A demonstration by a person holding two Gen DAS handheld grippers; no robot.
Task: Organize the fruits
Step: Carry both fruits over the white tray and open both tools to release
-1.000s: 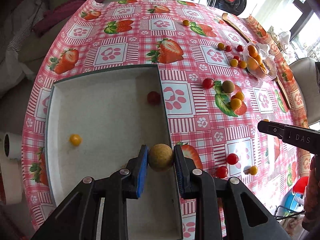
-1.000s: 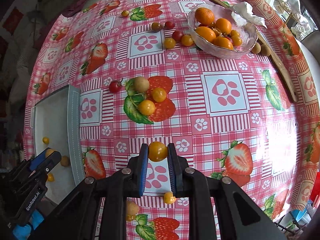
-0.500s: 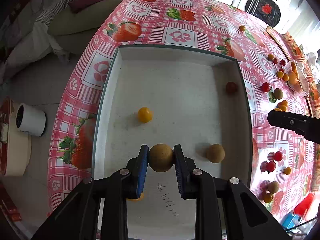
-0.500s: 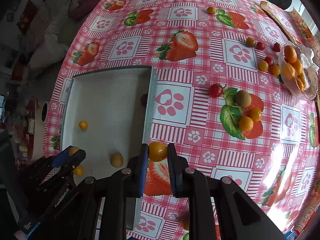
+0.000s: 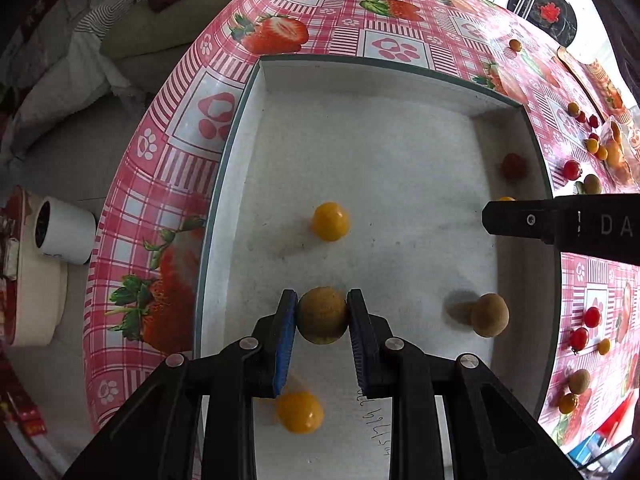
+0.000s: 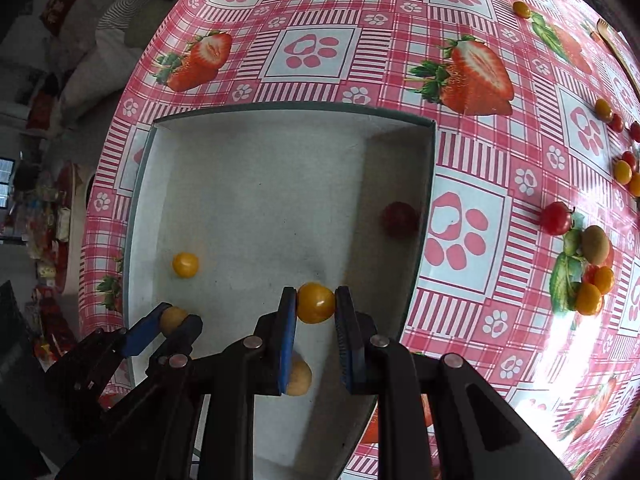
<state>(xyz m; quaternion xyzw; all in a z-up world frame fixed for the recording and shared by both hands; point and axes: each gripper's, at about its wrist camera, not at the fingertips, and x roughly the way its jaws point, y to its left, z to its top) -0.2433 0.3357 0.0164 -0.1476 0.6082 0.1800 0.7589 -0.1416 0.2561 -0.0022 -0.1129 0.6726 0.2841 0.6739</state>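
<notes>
A lived-in home, at my dining table

I work over a table under a pink strawberry-and-paw-print oilcloth (image 5: 360, 40). At upper left of the left view I see a sofa with rumpled striped bedding (image 5: 92, 20); at upper right stands what looks like a washing machine (image 5: 540, 4). A white cup (image 5: 64, 230) sits at far left.
</notes>
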